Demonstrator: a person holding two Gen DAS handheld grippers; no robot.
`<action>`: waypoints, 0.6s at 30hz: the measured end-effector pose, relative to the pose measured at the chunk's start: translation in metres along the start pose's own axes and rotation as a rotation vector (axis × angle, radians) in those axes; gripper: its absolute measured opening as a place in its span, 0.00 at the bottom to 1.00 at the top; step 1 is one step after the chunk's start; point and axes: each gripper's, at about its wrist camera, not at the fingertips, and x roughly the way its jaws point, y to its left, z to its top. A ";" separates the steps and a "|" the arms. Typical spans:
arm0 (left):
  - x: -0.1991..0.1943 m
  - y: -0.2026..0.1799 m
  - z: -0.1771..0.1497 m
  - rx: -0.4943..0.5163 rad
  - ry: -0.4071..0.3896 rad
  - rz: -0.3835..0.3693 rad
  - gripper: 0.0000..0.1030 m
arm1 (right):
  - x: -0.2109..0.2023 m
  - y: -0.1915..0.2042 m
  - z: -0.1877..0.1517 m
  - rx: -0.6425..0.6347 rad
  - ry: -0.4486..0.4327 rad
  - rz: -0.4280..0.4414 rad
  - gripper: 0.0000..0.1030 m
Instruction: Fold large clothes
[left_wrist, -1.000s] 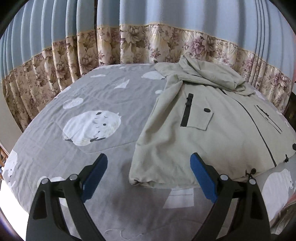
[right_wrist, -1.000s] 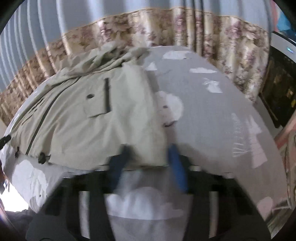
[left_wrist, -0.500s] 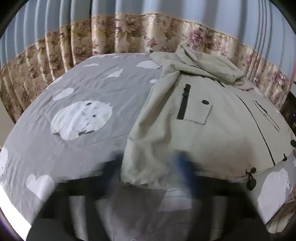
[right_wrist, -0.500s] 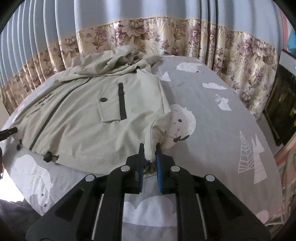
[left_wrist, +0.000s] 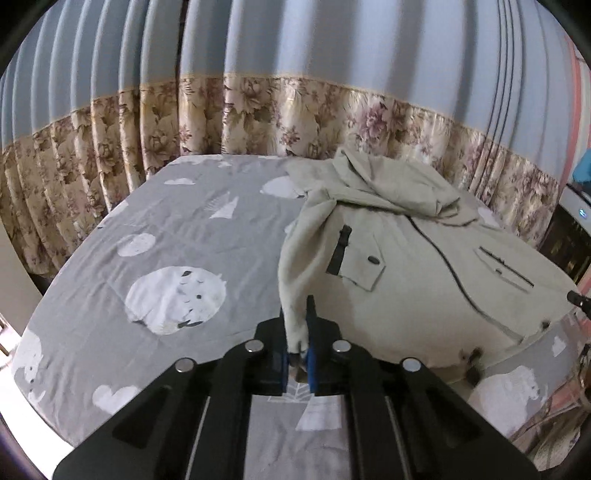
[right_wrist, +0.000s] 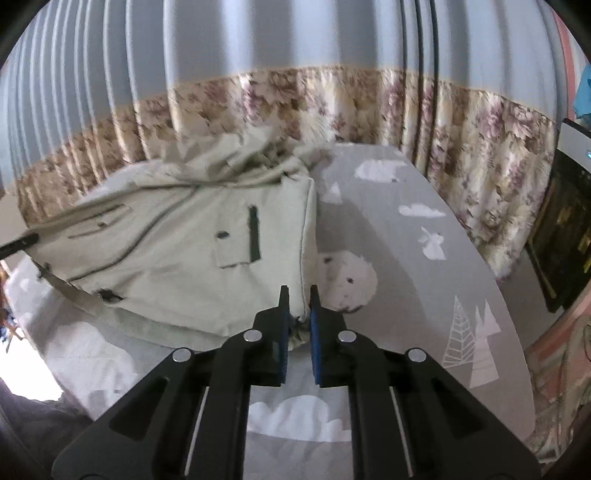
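Here both the left gripper (left_wrist: 297, 332) and right gripper (right_wrist: 298, 306) pinch the rumpled, soft beige jacket's (left_wrist: 424, 280) hem corners.

Both wrist views look along the bed (left_wrist: 110, 280) toward the curtains (right_wrist: 480, 147); both share the jacket (left_wrist: 424, 280).

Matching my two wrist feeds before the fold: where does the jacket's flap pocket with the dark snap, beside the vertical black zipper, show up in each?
Left wrist: the flap pocket sits right of centre, its black zipper on its left.
Right wrist: the pocket sits left of centre, the zipper on its right.
Shared landmark: the jacket's bunched hood by the floral curtain.
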 end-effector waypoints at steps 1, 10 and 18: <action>-0.007 0.000 0.000 0.004 -0.006 0.000 0.06 | -0.007 0.003 0.000 -0.010 -0.006 0.011 0.08; -0.038 0.013 0.012 0.018 -0.035 -0.001 0.06 | -0.053 0.009 0.022 -0.019 -0.089 0.089 0.08; -0.026 0.012 0.078 -0.005 -0.126 -0.075 0.07 | -0.028 -0.001 0.080 0.019 -0.156 0.122 0.09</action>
